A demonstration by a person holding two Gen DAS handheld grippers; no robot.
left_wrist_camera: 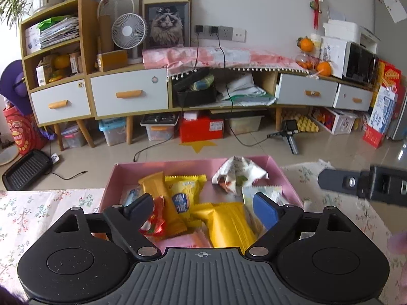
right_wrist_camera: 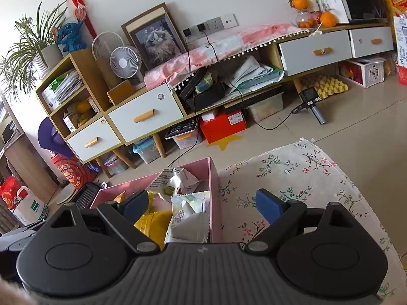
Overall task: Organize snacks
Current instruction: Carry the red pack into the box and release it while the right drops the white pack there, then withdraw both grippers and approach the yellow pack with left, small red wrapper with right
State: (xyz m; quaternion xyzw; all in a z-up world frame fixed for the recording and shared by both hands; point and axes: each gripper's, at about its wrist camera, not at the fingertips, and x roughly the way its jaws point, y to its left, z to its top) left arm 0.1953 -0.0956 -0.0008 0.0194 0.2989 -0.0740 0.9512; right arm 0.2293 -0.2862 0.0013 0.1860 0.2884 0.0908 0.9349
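Note:
A pink box (left_wrist_camera: 273, 167) sits on a floral tablecloth and holds several snack packets: an orange bar (left_wrist_camera: 162, 203), a yellow packet (left_wrist_camera: 184, 195), a red wrapper (left_wrist_camera: 155, 222), a yellow ridged pack (left_wrist_camera: 229, 226) and a white crumpled bag (left_wrist_camera: 239, 175). My left gripper (left_wrist_camera: 202, 209) hovers over the box, open, with nothing pressed between its pads. My right gripper (right_wrist_camera: 203, 207) is open too and straddles the pink box's right wall (right_wrist_camera: 213, 198); white packets (right_wrist_camera: 188, 218) and a yellow pack (right_wrist_camera: 152, 222) lie below it. In the left wrist view the right gripper's finger (left_wrist_camera: 356, 183) shows at the right edge.
The floral tablecloth (right_wrist_camera: 292, 175) covers the table right of the box. Beyond the table edge is a tiled floor with a low cabinet (left_wrist_camera: 127, 94), storage bins, cables and a black grill pan (left_wrist_camera: 28, 169).

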